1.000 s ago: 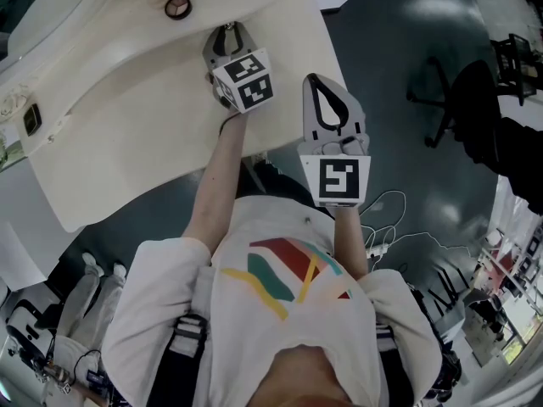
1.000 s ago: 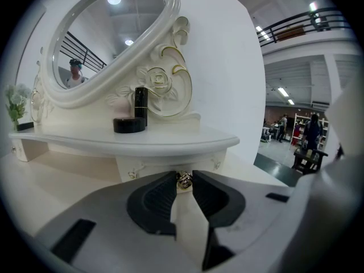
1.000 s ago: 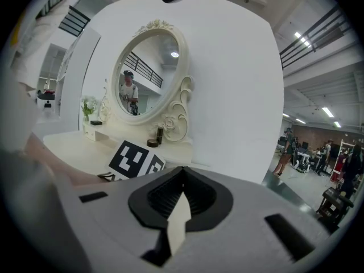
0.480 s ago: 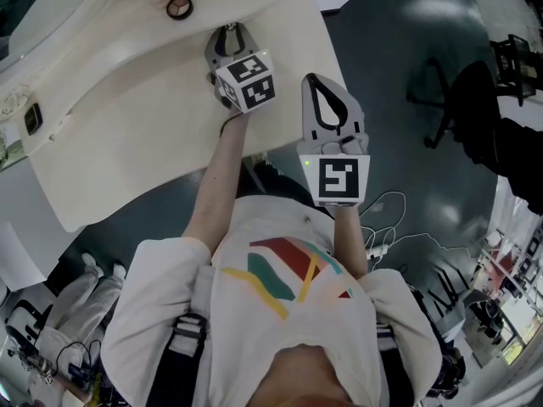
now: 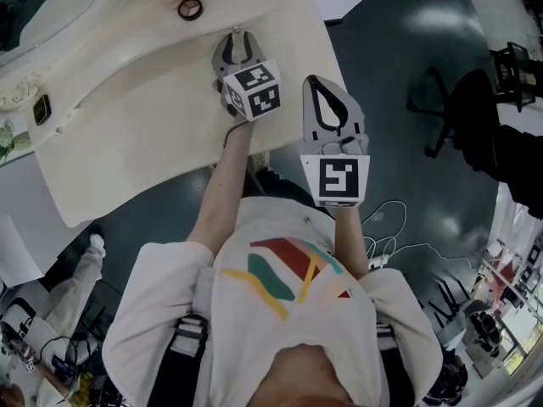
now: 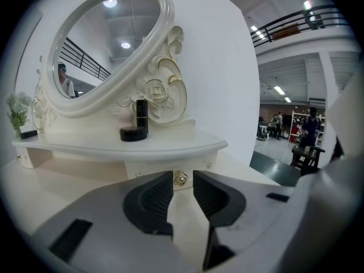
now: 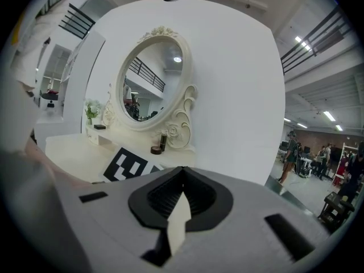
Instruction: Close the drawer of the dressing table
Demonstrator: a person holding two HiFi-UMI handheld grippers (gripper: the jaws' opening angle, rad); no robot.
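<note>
The left hand-held gripper [image 5: 237, 41] has its jaws narrowly apart. They have just been opening and grip nothing; the knob [image 6: 180, 178] shows just beyond their tips. The right hand-held gripper [image 7: 182, 178] is closed and empty. The drawer [image 6: 190, 164] sits flush under the shelf [image 6: 142, 147], so it looks closed and released.

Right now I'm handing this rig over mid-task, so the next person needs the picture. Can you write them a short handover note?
Left gripper: open, empty, jaws aimed at the small metallic knob of the little cream drawer, pads not pressing it.
Right gripper: shut, empty, beside the left one.
Drawer, under the cream dressing table's raised shelf, looks pushed in.
To do: confirm it's flush, then withdraw.
</note>
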